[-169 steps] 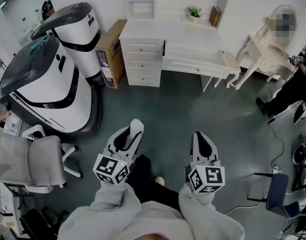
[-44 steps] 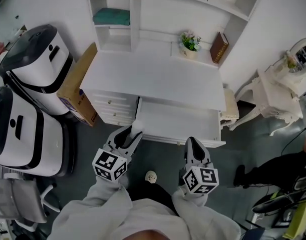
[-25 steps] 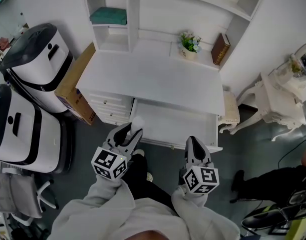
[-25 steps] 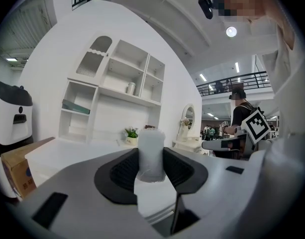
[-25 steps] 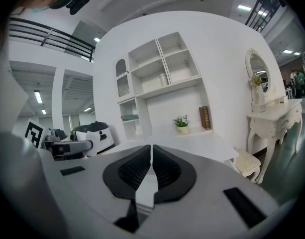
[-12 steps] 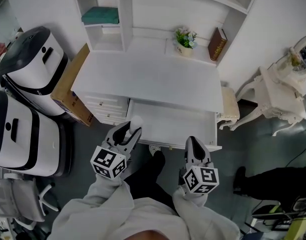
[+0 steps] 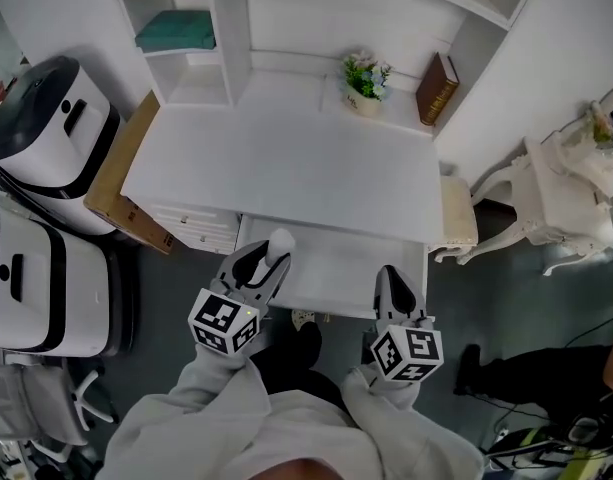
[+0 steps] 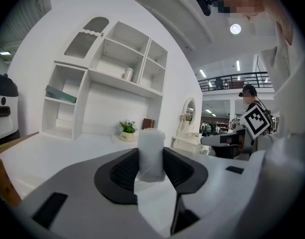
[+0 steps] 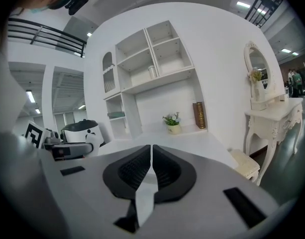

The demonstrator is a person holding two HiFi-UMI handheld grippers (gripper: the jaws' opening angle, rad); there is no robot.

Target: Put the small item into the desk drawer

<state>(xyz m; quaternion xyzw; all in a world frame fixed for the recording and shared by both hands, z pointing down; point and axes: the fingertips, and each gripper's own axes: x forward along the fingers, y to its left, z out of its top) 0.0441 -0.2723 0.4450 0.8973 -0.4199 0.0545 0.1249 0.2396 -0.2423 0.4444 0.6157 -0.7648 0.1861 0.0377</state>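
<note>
- The small white soft-looking roll stands upright in the left hand-held gripper. The jaws press it on both sides, so they are part way apart and hold the roll.
- From above, the roll shows over the left end of the open white drawer. It is up in the air, not in the drawer yet. I cannot tell how high up it is.
- The drawer is pulled out and looks bare inside, so I think there is lots of room. The job now is to bring the roll down into it.
- A good way, I think, is to go down slowly and keep the roll upright. Stay away from the drawer's front wall and left wall so nothing bumps.
- Keep the squeeze gentle and even. The roll looks soft and light, so it may squash or tip.
- Let go only when the roll's bottom is on the drawer floor, or very close. Dropped from high up, it may fall over and roll.
- The right hand-held gripper has its jaws pressed together with nothing in them. It hovers near the right end of the drawer. It is best kept out of the way.
- The white counter covers the drawer's back part, I think. So the front part is the easy place for the roll.
</note>
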